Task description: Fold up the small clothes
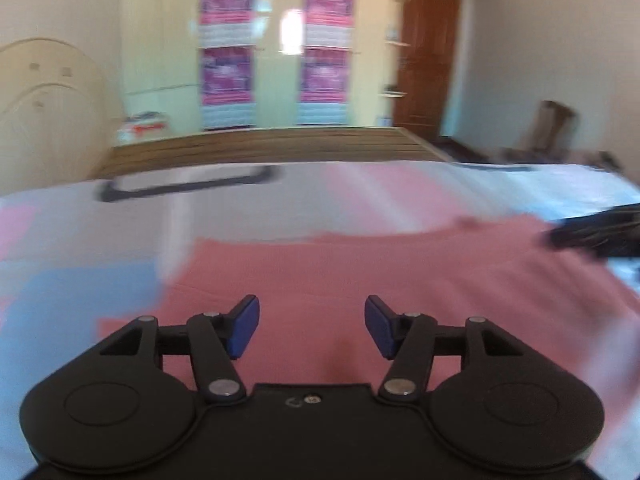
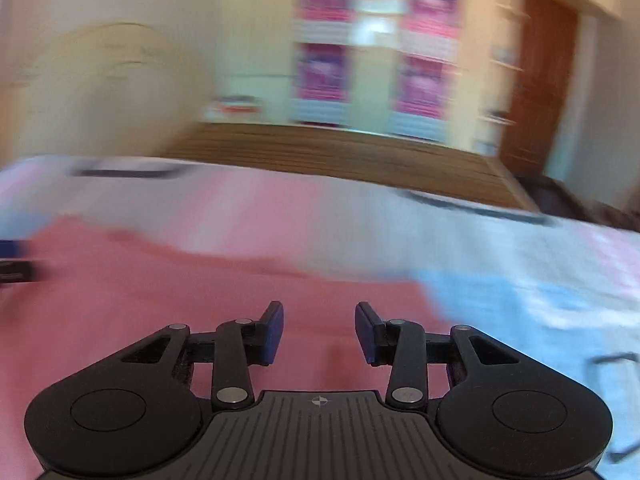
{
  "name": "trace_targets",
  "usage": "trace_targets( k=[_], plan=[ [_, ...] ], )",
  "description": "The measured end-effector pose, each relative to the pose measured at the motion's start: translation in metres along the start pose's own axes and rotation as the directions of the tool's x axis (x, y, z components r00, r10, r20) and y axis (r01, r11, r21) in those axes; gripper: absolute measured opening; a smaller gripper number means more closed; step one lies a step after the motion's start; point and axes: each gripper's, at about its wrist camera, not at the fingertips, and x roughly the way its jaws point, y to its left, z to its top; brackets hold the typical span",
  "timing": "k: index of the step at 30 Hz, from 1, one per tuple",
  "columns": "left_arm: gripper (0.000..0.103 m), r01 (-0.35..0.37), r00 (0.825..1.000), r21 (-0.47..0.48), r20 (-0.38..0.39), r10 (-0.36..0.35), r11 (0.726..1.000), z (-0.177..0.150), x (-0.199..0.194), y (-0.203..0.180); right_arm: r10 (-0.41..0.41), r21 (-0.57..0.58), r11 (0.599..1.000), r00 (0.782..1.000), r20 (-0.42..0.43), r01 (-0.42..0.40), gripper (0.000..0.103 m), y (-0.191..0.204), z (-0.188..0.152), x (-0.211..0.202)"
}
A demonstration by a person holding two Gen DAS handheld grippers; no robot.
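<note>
A pink garment (image 1: pixel 360 272) lies spread flat on the patterned bed cover (image 1: pixel 80 280). It also shows in the right wrist view (image 2: pixel 200 300). My left gripper (image 1: pixel 312 324) is open and empty, hovering over the garment's near part. My right gripper (image 2: pixel 319 330) is open and empty, also over the garment, near its right edge. The right gripper shows as a dark blur at the right of the left wrist view (image 1: pixel 596 232). The left gripper shows at the left edge of the right wrist view (image 2: pixel 16 264). Both views are motion-blurred.
The bed cover (image 2: pixel 520 280) has pink, blue and white patches. Beyond it is a wooden slatted bed frame (image 1: pixel 272 146), a wardrobe with pink posters (image 1: pixel 280 48), a brown door (image 1: pixel 428 52), a headboard (image 1: pixel 48 112) at left and a chair (image 1: pixel 548 128) at right.
</note>
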Motion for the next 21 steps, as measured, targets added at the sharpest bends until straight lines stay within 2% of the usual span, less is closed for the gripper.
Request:
trace_targets(
  k=[2, 4, 5, 6, 7, 9, 11, 13, 15, 18, 21],
  plan=[
    [0.057, 0.047, 0.999, 0.045, -0.013, -0.046, 0.998, -0.011, -0.003, -0.026, 0.113, -0.068, 0.991, 0.994, -0.008, -0.113, 0.040, 0.035, -0.008, -0.008],
    [0.059, 0.057, 0.996, 0.070, -0.072, -0.052, 0.996, -0.024, 0.008, -0.044, 0.181, -0.118, 0.975, 0.982, -0.060, -0.187, 0.040, 0.063, -0.019, -0.003],
    [0.060, 0.039, 0.995, 0.075, -0.100, -0.032, 0.996, -0.030, 0.016, -0.048, 0.171, -0.155, 0.971, 0.982, -0.085, -0.183, 0.040, 0.074, -0.026, 0.001],
    [0.061, 0.030, 0.996, 0.083, -0.081, -0.023, 0.996, -0.034, 0.016, -0.048, 0.138, -0.183, 0.970, 0.983, -0.124, -0.160, 0.040, 0.081, -0.034, 0.010],
    [0.061, 0.023, 0.996, 0.091, -0.085, -0.016, 0.996, -0.032, 0.016, -0.050, 0.139, -0.167, 0.974, 0.985, -0.104, -0.155, 0.042, 0.080, -0.038, 0.012],
    [0.058, 0.001, 0.996, 0.092, -0.086, 0.007, 0.996, -0.026, 0.009, -0.050, 0.153, -0.109, 0.980, 0.982, -0.115, -0.166, 0.042, 0.074, -0.035, 0.012],
    [0.060, -0.012, 0.999, 0.105, -0.042, 0.016, 0.994, -0.024, -0.006, -0.047, 0.124, -0.111, 0.985, 0.987, -0.104, -0.135, 0.042, 0.071, -0.030, 0.001],
    [0.060, -0.064, 0.996, 0.124, -0.053, 0.071, 0.990, -0.028, -0.011, -0.033, 0.073, -0.168, 0.982, 0.993, -0.091, -0.087, 0.042, 0.062, -0.033, -0.013],
    [0.061, -0.098, 0.990, 0.085, -0.090, 0.106, 0.992, -0.036, -0.012, -0.009, -0.009, -0.165, 0.986, 0.994, -0.113, -0.010, 0.042, 0.033, -0.040, -0.018],
    [0.065, -0.089, 0.989, -0.017, -0.122, 0.086, 0.996, -0.046, -0.020, 0.025, -0.134, -0.074, 0.990, 0.980, -0.148, 0.124, 0.043, -0.014, -0.048, -0.030],
    [0.059, -0.141, 0.983, 0.004, -0.122, 0.140, 0.990, -0.039, -0.027, 0.009, -0.105, 0.030, 0.993, 0.978, -0.182, 0.112, 0.047, -0.035, -0.050, -0.034]
  ],
)
